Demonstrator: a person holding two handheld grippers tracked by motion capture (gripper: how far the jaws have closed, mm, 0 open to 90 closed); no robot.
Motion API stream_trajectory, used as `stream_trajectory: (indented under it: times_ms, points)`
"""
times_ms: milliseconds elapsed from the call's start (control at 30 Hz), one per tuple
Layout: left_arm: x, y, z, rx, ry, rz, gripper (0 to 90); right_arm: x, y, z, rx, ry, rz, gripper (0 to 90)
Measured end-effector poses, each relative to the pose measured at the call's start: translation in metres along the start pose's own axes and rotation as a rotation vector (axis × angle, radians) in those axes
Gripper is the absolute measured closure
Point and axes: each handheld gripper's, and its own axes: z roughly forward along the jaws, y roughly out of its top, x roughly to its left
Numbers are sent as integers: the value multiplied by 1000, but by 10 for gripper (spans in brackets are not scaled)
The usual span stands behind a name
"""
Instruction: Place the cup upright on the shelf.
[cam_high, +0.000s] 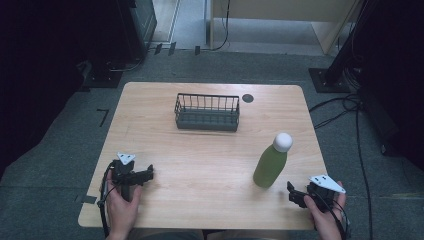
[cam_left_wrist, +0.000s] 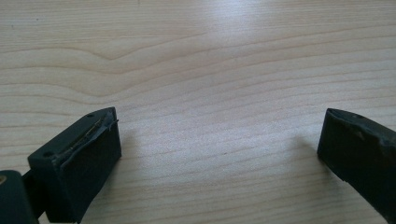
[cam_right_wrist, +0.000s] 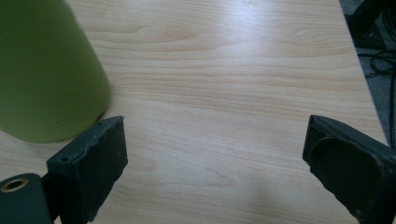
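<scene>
A green bottle (cam_high: 270, 167) with a white cap stands upright on the right part of the wooden table (cam_high: 210, 150). My right gripper (cam_high: 295, 194) rests near the front right edge, just right of and nearer than the bottle, open with nothing between its jaws. In the right gripper view the bottle (cam_right_wrist: 44, 70) rises just beyond the left jaw, outside the gripper (cam_right_wrist: 215, 149). My left gripper (cam_high: 145, 175) lies at the front left, open, over bare wood (cam_left_wrist: 219, 135).
A dark wire basket (cam_high: 207, 112) stands at the back middle of the table. A small dark round disc (cam_high: 248, 98) sits behind it to the right. Cables (cam_high: 345, 107) trail on the floor right of the table.
</scene>
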Motion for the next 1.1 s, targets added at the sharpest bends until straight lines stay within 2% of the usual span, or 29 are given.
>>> stream_trajectory:
  times_ms: [633, 1100]
  points:
    - [0, 0, 0, 0, -2, 2, 1, 30, 3, 1, -10, 93, -78, 62]
    - [0, 0, 0, 0, -2, 2, 1, 53, 13, 0, -52, 188, -98, 68]
